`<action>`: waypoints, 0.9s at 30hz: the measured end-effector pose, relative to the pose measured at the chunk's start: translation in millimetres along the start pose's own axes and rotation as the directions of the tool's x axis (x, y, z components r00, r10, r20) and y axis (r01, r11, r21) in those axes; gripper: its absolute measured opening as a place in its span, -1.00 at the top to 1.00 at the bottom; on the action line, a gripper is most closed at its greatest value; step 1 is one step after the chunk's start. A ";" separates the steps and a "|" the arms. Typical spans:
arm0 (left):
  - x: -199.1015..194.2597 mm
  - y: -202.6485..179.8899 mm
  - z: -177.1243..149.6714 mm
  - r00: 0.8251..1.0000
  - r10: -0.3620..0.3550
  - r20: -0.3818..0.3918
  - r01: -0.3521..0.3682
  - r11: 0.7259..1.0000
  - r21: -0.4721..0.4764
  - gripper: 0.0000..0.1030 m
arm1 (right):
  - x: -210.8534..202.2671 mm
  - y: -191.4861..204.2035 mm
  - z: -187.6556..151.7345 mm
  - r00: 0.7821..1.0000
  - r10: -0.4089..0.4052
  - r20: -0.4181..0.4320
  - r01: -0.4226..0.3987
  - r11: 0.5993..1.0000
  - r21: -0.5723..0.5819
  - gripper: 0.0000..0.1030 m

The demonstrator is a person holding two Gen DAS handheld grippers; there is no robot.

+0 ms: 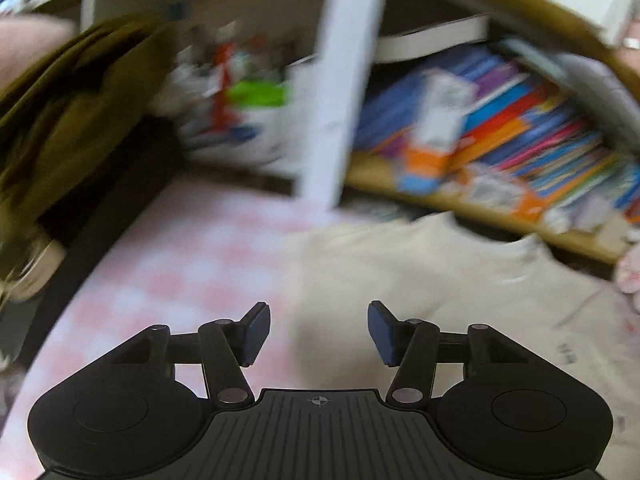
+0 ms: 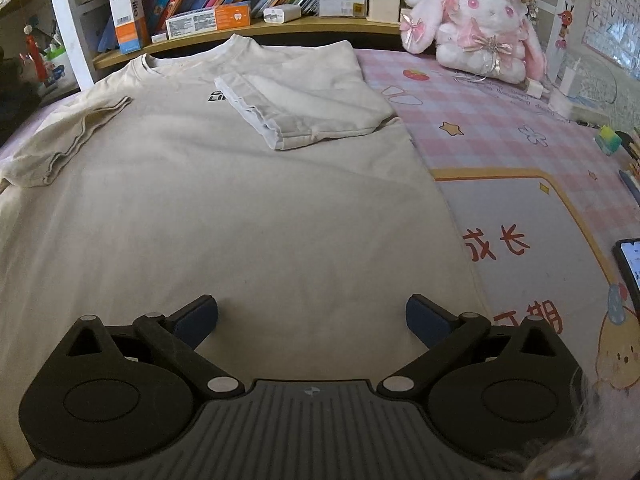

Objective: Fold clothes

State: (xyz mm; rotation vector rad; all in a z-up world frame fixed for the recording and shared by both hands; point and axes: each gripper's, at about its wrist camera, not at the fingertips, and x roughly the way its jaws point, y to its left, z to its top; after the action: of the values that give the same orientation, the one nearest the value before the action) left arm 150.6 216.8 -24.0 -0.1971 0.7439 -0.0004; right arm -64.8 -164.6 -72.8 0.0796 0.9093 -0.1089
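A beige T-shirt [image 2: 224,208] lies flat on the pink checked desk mat [image 2: 500,136], its neck toward the bookshelf. Its right sleeve [image 2: 304,104] is folded inward onto the chest; the left sleeve [image 2: 64,144] lies out to the side. My right gripper [image 2: 312,320] hovers open over the shirt's lower part, nothing between its fingers. The left wrist view is motion-blurred: my left gripper [image 1: 319,330] is open and empty above the mat [image 1: 192,264], just left of the shirt's edge [image 1: 440,292].
A bookshelf [image 2: 248,28] with books and boxes runs along the back. A pink plush rabbit [image 2: 476,28] sits at the back right. A phone [image 2: 630,268] lies at the right edge. An olive garment [image 1: 60,128] hangs at the left of the left wrist view.
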 end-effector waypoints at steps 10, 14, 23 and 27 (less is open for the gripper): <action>65.5 8.2 32.8 0.985 -0.124 -0.120 0.115 0.990 -0.083 0.33 | -2.0 4.9 -1.3 1.000 -0.028 -0.012 0.028 1.000 0.002 -0.98; 82.7 10.2 35.9 0.976 -0.155 -0.154 0.137 0.983 -0.120 1.00 | -5.9 9.4 -4.8 0.998 -0.064 -0.019 0.064 0.998 0.018 -0.98; 98.4 14.3 48.8 0.978 -0.154 -0.140 0.146 0.987 -0.063 0.99 | -11.1 21.2 -10.8 0.991 -0.131 -0.026 0.133 0.989 0.063 -0.98; 97.1 21.5 48.5 0.975 -0.172 -0.139 0.162 0.984 -0.076 0.99 | -12.9 27.0 -12.3 0.987 -0.158 -0.027 0.160 0.984 0.073 -0.98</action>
State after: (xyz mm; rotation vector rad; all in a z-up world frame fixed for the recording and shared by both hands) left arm 253.3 239.7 -58.3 -0.3229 0.8710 -0.1527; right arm -78.8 -135.6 -69.5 0.0780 0.9321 -0.2912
